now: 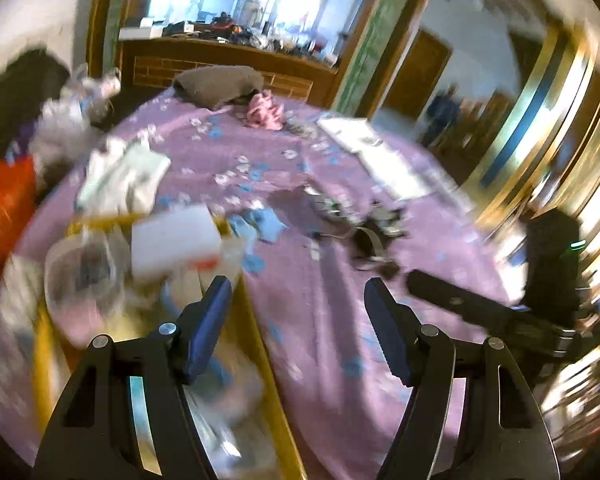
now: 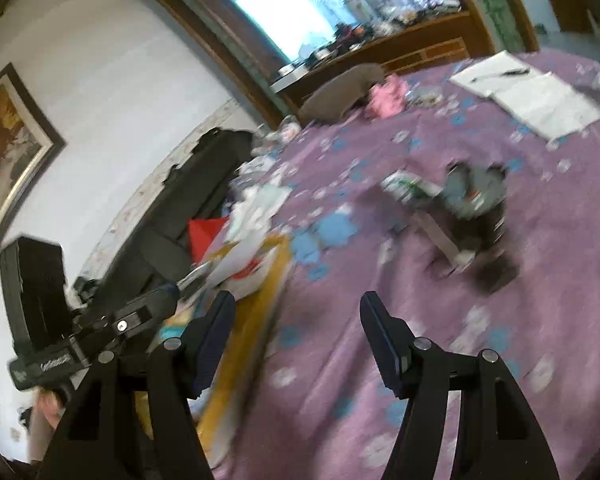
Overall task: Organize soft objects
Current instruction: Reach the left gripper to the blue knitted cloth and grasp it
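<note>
Blurred view over a bed (image 1: 340, 320) with a purple flowered cover. Both the left tongs (image 1: 298, 320) and the right tongs (image 2: 298, 332) stand wide apart and empty. A dark crumpled garment (image 2: 476, 200) lies mid-frame, right of centre; a yellow-rimmed box (image 1: 256, 320) sits lower left. Best approach: slow down, steady the view, then pinch the garment by a raised fold.

Purple flowered bedspread (image 1: 332, 320), yellow box (image 1: 256, 320)
</note>
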`<action>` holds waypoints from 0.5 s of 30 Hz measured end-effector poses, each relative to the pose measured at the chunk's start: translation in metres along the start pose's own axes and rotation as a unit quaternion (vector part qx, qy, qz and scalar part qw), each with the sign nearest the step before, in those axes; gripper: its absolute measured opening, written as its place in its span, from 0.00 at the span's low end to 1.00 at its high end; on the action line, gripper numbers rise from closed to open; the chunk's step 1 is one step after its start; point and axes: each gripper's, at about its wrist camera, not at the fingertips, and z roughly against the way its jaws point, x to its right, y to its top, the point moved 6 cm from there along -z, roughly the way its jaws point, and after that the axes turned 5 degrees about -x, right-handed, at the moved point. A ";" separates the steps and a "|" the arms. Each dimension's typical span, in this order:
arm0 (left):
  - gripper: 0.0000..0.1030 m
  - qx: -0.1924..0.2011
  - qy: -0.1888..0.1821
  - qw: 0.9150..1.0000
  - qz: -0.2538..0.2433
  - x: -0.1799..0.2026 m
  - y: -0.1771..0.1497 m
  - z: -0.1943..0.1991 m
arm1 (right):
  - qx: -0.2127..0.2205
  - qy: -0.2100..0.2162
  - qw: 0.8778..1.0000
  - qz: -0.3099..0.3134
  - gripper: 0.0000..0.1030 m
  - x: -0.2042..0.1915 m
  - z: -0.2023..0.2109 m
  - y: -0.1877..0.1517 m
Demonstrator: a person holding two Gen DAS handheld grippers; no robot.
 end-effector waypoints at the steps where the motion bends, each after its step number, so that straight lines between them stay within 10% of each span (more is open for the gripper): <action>1: 0.68 -0.015 0.023 0.999 -0.035 0.006 0.008 -0.012 | 0.006 -0.009 1.000 -0.001 0.63 0.007 0.000 0.003; 15: 0.68 -0.242 0.127 0.940 -0.203 -0.007 0.053 -0.194 | 0.016 -0.011 0.999 -0.043 0.63 0.036 -0.009 -0.004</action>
